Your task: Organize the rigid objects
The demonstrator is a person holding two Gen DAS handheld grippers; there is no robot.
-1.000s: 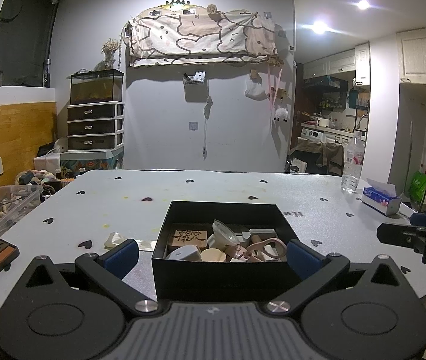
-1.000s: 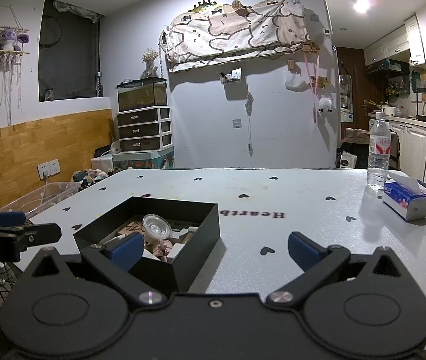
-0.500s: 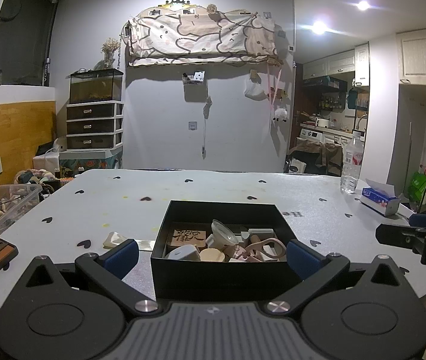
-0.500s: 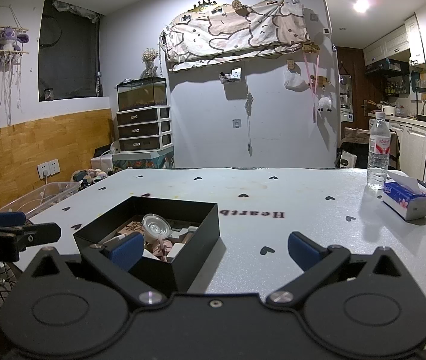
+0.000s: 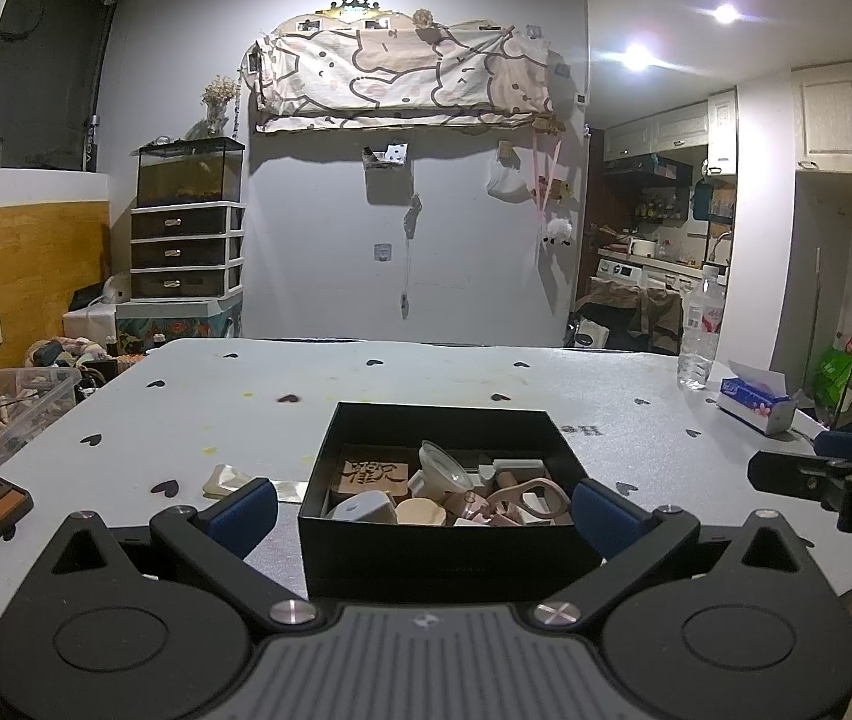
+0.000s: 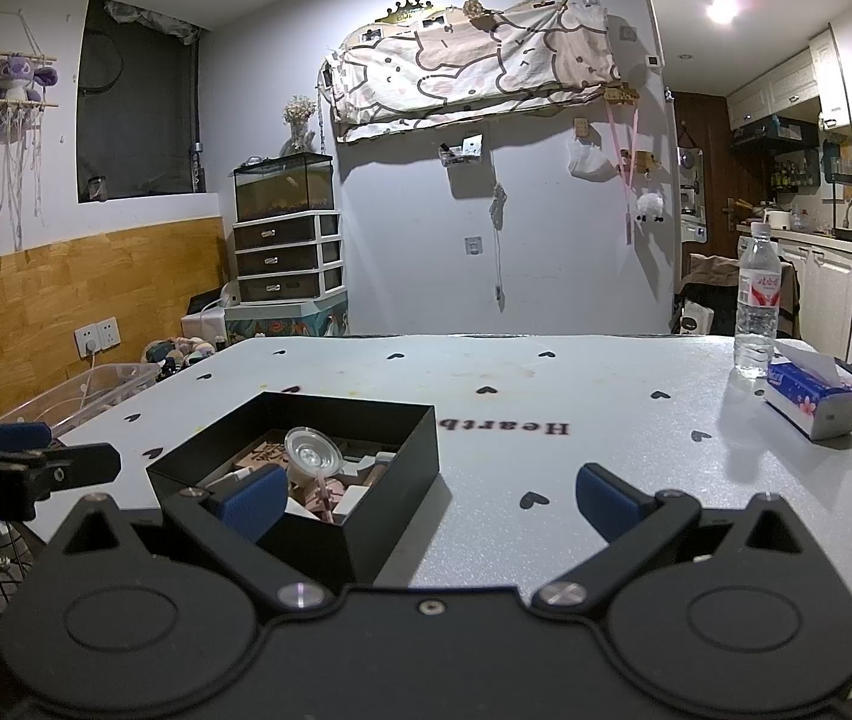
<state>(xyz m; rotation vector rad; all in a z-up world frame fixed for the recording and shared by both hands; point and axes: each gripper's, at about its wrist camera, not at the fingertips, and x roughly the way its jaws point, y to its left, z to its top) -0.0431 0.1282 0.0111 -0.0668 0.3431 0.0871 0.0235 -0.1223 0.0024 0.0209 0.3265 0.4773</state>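
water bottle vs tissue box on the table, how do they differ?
The water bottle stands upright, tall and clear with a red label; the tissue box lies flat, low, opaque blue-and-white. The bottle is capped; the box is open, a tissue sticking out. Both sit near the table's right edge.

Box sits on table, near its front edge. Small items lie in box. Wrapper lies just left of box. Bottle and tissue pack stand behind box, far right; pack right of bottle.
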